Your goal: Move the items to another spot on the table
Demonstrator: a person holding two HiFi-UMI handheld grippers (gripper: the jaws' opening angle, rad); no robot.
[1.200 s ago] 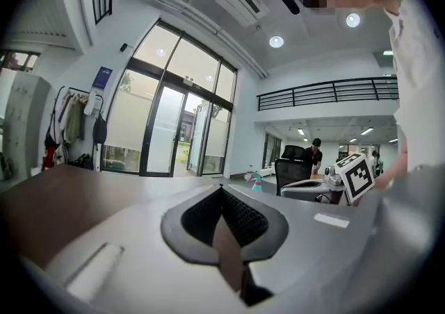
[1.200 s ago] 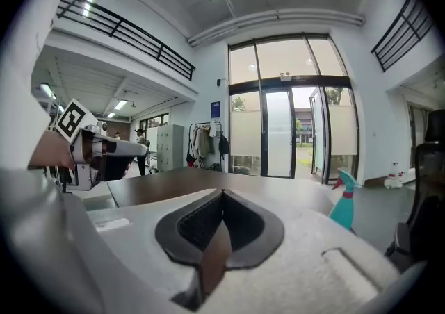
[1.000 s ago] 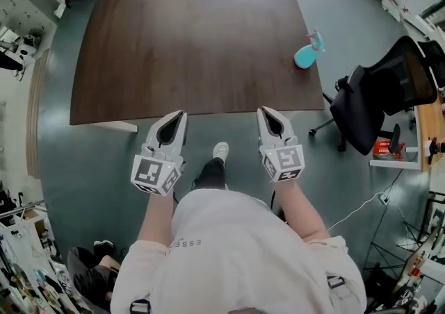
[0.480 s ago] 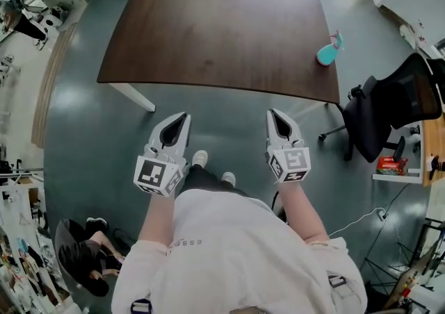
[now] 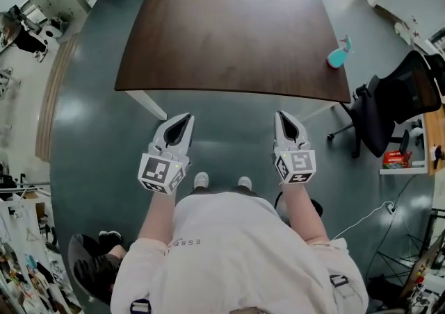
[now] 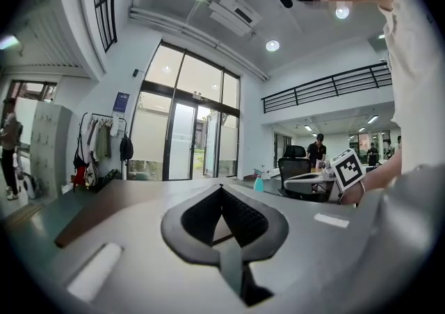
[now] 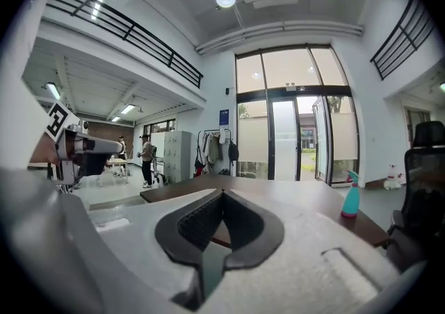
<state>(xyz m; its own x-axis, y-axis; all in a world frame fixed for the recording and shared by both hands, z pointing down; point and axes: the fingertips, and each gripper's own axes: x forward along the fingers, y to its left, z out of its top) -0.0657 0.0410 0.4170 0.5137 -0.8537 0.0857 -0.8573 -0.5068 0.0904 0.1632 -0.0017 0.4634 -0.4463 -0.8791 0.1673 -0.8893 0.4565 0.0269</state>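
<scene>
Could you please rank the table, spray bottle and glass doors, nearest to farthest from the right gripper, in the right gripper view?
1. Table: straight ahead of the right gripper.
2. Spray bottle: on the table's right side.
3. Glass doors: far behind the table.

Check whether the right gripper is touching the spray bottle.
Apart. The head view shows the right gripper over the floor, short of the table, while the spray bottle stands at the table's right edge.
</scene>
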